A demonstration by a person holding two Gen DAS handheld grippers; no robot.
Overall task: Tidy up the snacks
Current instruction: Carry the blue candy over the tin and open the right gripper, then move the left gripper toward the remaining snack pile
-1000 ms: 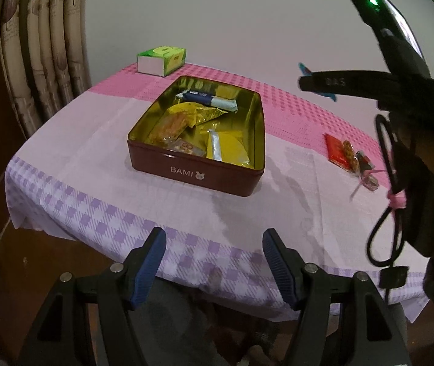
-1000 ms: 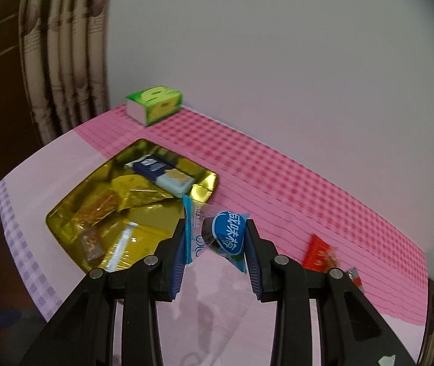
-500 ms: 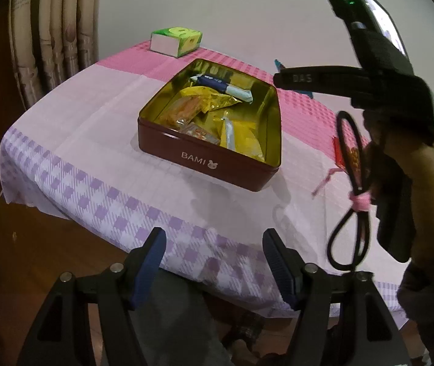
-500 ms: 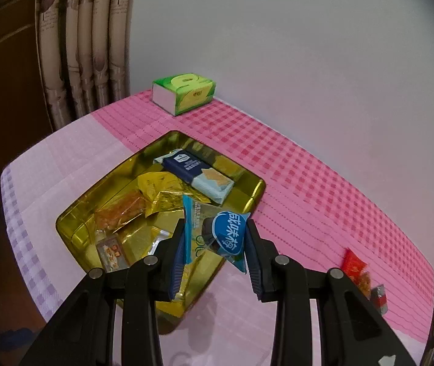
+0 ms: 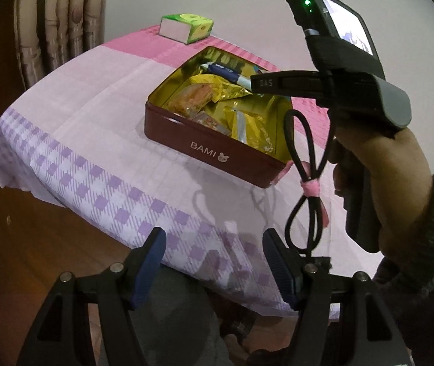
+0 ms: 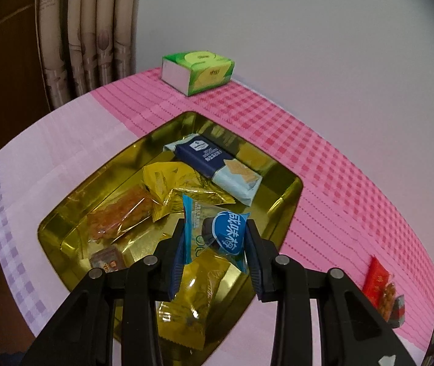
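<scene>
A dark red tin (image 5: pixel 217 155) with a gold inside (image 6: pixel 64 231) stands on the checked tablecloth and holds several wrapped snacks. My right gripper (image 6: pixel 215 238) is shut on a blue wrapped snack (image 6: pixel 214 231) and holds it above the tin's near right part. In the left wrist view the right gripper's body (image 5: pixel 339 88) hangs over the tin's right side. My left gripper (image 5: pixel 214 253) is open and empty, off the table's front edge. A red snack packet (image 6: pixel 377 280) and small candies (image 6: pixel 395 305) lie on the cloth at the right.
A green tissue box (image 6: pixel 197 71) stands at the table's far edge by the white wall. A curtain (image 6: pixel 89 30) hangs at the far left. A looped black cable (image 5: pixel 305 183) dangles from the right gripper. The wooden floor (image 5: pixel 34 244) shows below the table's front edge.
My right gripper has carried the blue snack left and forward, from beside the tin to above it. The left gripper has drawn back and swung left; the tin now sits further right in its view.
</scene>
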